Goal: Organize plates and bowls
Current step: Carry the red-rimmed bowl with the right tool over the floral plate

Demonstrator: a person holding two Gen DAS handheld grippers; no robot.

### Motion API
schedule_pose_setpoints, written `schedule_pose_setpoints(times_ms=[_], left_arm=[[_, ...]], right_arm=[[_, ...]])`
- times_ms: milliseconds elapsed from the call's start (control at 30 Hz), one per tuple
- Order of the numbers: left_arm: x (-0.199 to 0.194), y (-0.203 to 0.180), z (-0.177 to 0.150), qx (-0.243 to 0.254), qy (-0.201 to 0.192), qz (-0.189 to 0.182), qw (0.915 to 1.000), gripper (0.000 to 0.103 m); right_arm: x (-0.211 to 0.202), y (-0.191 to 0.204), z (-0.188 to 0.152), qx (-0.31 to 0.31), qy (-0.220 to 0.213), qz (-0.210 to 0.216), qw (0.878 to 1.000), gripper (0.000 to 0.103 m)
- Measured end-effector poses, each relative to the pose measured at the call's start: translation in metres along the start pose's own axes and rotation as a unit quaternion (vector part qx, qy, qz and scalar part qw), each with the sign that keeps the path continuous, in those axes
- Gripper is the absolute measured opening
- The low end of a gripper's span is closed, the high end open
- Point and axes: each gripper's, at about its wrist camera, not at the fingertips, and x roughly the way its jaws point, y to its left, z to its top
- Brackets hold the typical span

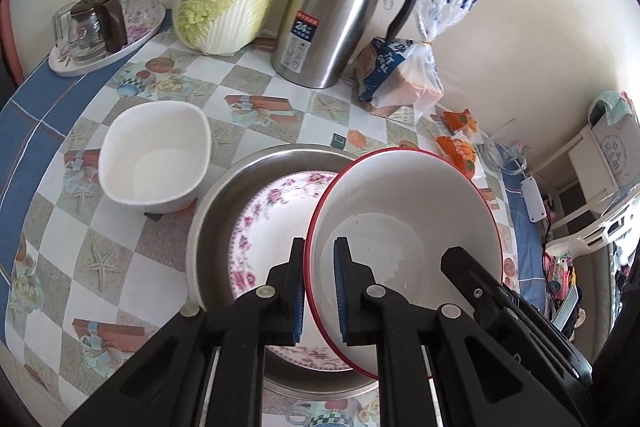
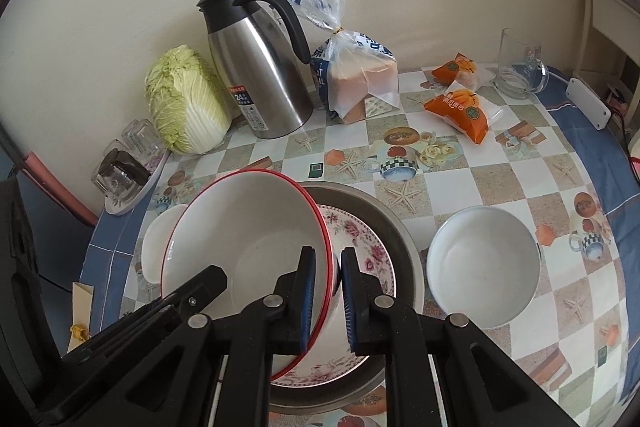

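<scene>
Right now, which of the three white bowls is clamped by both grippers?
The red-rimmed bowl, tilted above the floral plate. The squarish bowl and round plain bowl sit untouched on the table.

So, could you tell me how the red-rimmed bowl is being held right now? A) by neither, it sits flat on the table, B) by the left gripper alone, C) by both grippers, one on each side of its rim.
C: the left gripper and the right gripper each clamp the wall of the red-rimmed bowl, tilted over the floral plate.
</scene>
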Motion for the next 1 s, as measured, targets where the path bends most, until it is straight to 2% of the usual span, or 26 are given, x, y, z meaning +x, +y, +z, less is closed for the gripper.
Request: schedule_pose_setpoints(times_ms=[233,700,1000], left_arm=[[-0.005,0.021,0.005,-0.019,-0.003,0.012,0.9998,0.012],[-0.007,0.042,0.011,-0.039,-0.001,0.003,0.9992,0.012],[0.022,0.040,0.008,-0.040,0.036,-0.003,0.9986,0.012]], right_arm=[[0.009,0.019,-0.006,-0.012,0.010,0.012,1.000,0.014],[0.018,0.039,-0.008,-0.013,0.021,0.024,0.999,0.014],[0.034,0.032,-0.009,-0.005,0.039,0.011,0.999,0.014]])
